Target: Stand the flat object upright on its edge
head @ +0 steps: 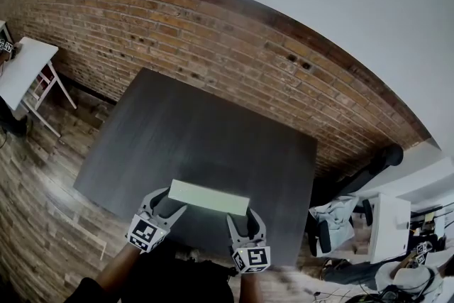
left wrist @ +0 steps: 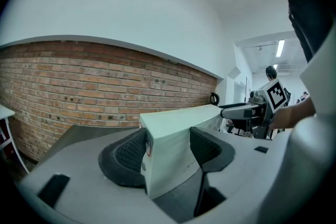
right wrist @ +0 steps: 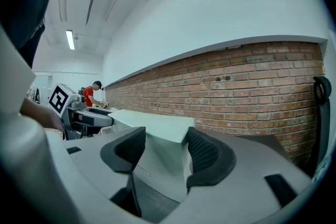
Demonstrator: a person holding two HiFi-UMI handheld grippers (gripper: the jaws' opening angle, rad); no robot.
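Pale green box (head: 209, 196): a long, thin cardboard slab with smooth matte faces and crisp square corners. It sits over the near edge of the table (head: 213, 125), running left to right, with a narrow long face turned up. From the head view I cannot tell whether its lower edge touches the tabletop or hangs just above it.

My left claw (head: 167, 202) is clamped on the left end of the box and my right claw (head: 245, 218) on the right end. In the left gripper view the box (left wrist: 173, 136) fills the gap of my left claw (left wrist: 168, 149), with both dark ribbed pads (left wrist: 130, 152) pressed against its broad faces. A small red-and-white label shows on the near corner, too small to read. In the right gripper view my right claw (right wrist: 160, 149) bites the same way, its textured pads (right wrist: 203, 152) tight on the box (right wrist: 157, 131). The lower part of the box is hidden behind the claw body.

The table is a dark grey rectangular top with a faint brushed grain. Far side: a red brick wall (head: 248, 60) with rough mortar lines, white plaster above it. The floor (head: 35, 209) is weathered wood planks. A white folding table (head: 21, 69) at far left is cut off by the frame.
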